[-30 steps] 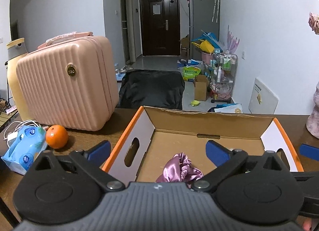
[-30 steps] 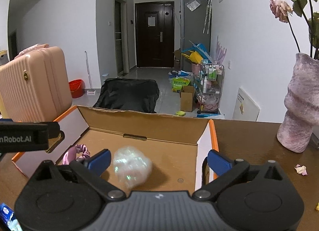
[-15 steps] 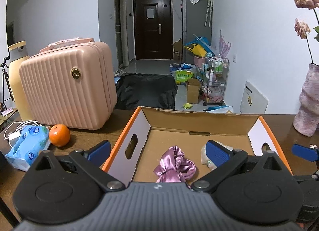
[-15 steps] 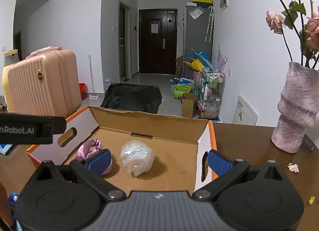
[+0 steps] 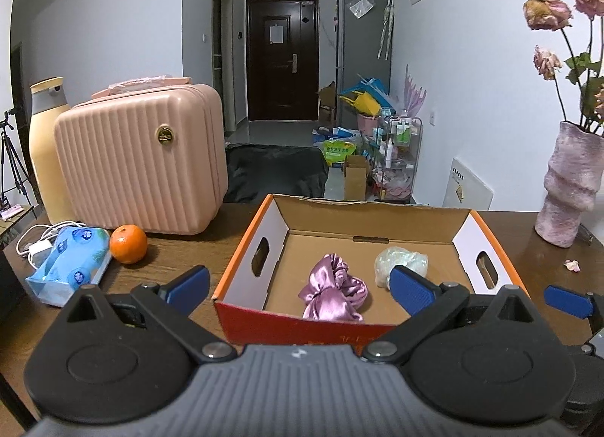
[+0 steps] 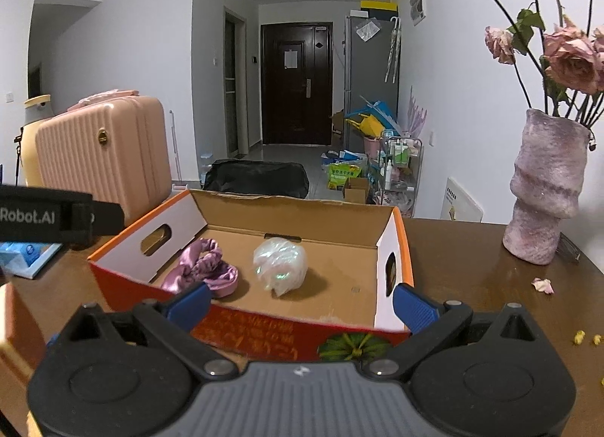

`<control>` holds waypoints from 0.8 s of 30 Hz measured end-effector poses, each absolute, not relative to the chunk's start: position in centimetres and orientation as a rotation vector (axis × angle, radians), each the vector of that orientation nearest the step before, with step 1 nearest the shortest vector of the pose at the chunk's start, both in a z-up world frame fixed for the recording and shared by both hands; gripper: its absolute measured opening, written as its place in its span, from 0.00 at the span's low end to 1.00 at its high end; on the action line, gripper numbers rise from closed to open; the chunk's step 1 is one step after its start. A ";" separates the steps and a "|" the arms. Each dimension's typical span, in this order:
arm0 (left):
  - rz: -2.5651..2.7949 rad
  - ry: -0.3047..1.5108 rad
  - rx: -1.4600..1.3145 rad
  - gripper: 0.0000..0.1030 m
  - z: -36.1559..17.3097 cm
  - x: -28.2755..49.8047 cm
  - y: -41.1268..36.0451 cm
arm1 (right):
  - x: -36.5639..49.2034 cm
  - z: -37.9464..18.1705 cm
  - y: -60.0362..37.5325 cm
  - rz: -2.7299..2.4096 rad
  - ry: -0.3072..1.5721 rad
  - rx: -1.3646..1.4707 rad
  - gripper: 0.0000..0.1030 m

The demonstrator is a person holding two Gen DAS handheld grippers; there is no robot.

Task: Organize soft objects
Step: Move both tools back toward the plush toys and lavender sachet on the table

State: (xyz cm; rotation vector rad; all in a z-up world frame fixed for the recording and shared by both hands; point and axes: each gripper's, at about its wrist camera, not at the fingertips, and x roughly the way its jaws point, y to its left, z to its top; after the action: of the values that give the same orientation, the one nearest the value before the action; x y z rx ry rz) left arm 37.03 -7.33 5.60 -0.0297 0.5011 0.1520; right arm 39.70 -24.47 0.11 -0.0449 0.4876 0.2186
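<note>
A dark brown wooden table [image 5: 181,259] stands before a white-walled hallway with one dark door at 12 o'clock; on it sits one open cardboard box with orange rims and white end flaps [image 5: 462,237], and inside lie two soft things, well apart from each other: one pink-purple satin scrunchie [image 5: 334,291] on the floor of the box toward 9 o'clock, and one crumpled ball of clear iridescent plastic film [image 6: 279,263] toward 3 o'clock. At 10 o'clock of the box stands one ribbed pink hard-shell case [image 5: 143,157]; in front of it rests one orange fruit [image 5: 128,243], just beside one blue soft pack of tissues [image 5: 70,261]; at 2 o'clock stands one mottled pink ceramic vase [image 6: 547,188] holding dried roses. Two claws hover at the near edge of the box: the left gripper [image 5: 298,282] gapes wide and carries nothing; the right gripper [image 6: 300,303] likewise spreads wide, empty.
</note>
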 end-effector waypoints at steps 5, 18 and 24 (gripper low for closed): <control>0.134 0.486 -0.027 1.00 5.6 34.8 -6.9 | 37.2 0.0 -24.2 0.216 0.481 -0.047 1.00; 0.072 0.460 -0.013 1.00 5.1 29.1 -5.9 | 32.0 -0.1 -23.9 0.200 0.465 -0.067 1.00; 0.052 0.446 -0.007 1.00 4.8 26.7 -5.7 | 29.7 0.0 -23.7 0.200 0.455 -0.077 1.00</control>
State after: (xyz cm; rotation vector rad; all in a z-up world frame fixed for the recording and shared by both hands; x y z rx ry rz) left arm 26.70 -5.71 4.85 -0.0068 0.4457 0.0522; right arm 29.71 -23.67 -0.03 -0.0775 0.4548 0.2001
